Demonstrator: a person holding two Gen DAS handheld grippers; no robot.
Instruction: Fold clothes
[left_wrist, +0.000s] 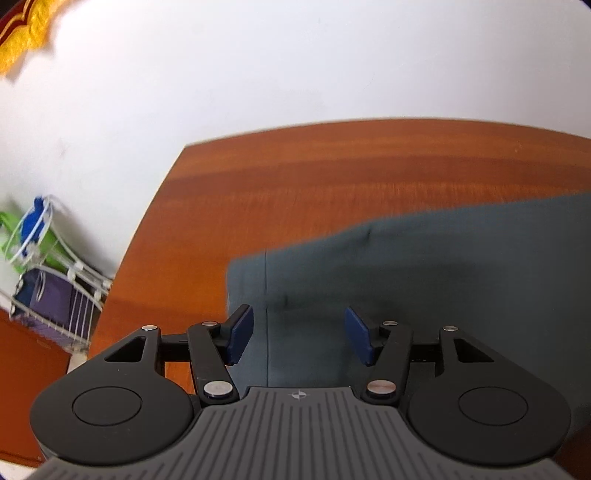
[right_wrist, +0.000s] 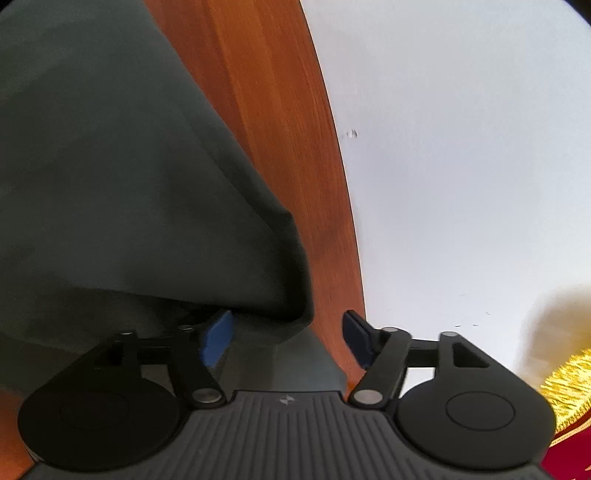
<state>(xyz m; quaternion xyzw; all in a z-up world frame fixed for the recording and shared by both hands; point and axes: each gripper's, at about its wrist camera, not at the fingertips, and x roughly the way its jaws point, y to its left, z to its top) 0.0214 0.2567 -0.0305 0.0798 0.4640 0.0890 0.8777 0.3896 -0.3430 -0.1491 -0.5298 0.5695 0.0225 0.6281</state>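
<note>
A dark grey-green garment (left_wrist: 424, 266) lies flat on the wooden table (left_wrist: 332, 166). In the left wrist view my left gripper (left_wrist: 300, 334) hovers over the garment's left edge, next to a seam line; its blue pads stand apart with only flat cloth below them. In the right wrist view the same garment (right_wrist: 110, 166) fills the left side, and its folded corner droops down between the pads of my right gripper (right_wrist: 286, 336). Those jaws are wide apart and do not press the cloth, though the fold partly covers the left finger (right_wrist: 218, 338).
The table's right edge (right_wrist: 332, 166) runs close beside the right gripper, with a white surface beyond it. A white wire rack (left_wrist: 48, 277) with blue, green and purple items stands off the table's left side. A yellow-fringed red cloth (right_wrist: 569, 380) hangs nearby.
</note>
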